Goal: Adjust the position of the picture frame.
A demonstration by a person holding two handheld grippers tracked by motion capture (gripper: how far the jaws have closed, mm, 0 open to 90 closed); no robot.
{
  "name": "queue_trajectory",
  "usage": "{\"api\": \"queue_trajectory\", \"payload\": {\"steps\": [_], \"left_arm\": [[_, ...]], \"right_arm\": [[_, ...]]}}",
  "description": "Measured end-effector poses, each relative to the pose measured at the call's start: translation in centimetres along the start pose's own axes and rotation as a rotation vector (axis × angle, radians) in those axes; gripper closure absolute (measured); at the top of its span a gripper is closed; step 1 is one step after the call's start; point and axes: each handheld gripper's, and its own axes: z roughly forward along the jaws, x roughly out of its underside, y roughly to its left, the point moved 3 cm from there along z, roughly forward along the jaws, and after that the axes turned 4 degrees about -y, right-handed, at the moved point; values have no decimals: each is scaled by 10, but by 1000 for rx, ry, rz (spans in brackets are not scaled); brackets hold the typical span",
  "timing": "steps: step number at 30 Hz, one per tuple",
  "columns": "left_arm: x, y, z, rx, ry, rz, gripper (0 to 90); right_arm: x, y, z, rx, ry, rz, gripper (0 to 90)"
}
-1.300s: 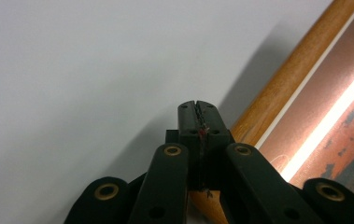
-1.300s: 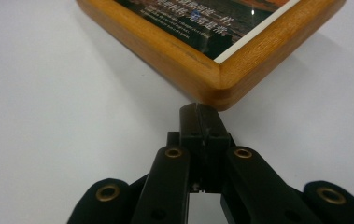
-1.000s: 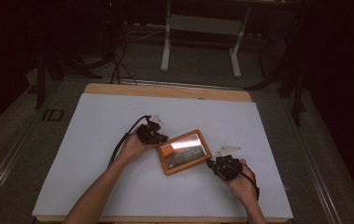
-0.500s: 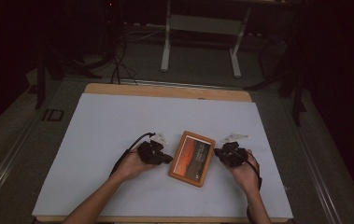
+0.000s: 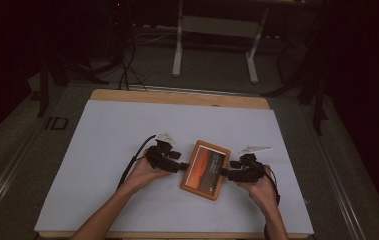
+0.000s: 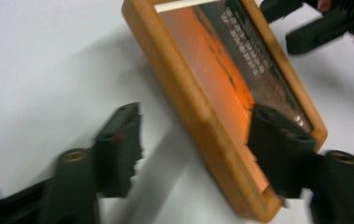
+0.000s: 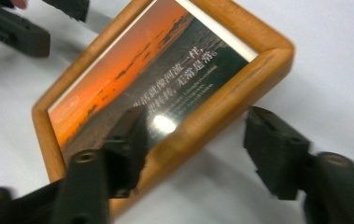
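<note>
Both grippers, left point(image 5: 183, 165) and right point(image 5: 225, 173), just opened wide, straddling opposite edges of wooden picture frame point(image 5: 206, 169) flat on white table point(image 5: 102, 140).

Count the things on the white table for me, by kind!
Picture frame: 1
Grippers: 2, the left gripper and the right gripper
Hands: 2, the left hand and the right hand
Total: 5

The wooden picture frame point(image 5: 206, 170) lies flat on the white-covered table point(image 5: 107, 135), between my left gripper point(image 5: 182, 165) and right gripper point(image 5: 225, 173).
</note>
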Motion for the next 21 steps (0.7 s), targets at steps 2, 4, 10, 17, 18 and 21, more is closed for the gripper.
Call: {"api": "queue_trajectory", "payload": {"steps": [2,4,10,17,18,21], "left_arm": [[-1,-1,5,8,1,-10,255],[-2,-1,10,30,9,-24,235],[0,0,26,67,33,-71,219],[2,-1,39,100,68,-81,234],[2,-1,40,101,73,-85,234],[3,-2,44,109,85,-88,244]], "right_arm": [[2,0,5,-13,3,35,286],[3,0,8,-21,6,58,242],[5,1,17,-53,11,110,179],[9,0,27,-106,28,159,178],[9,-1,28,-115,27,164,178],[10,0,31,-135,32,178,197]]}}
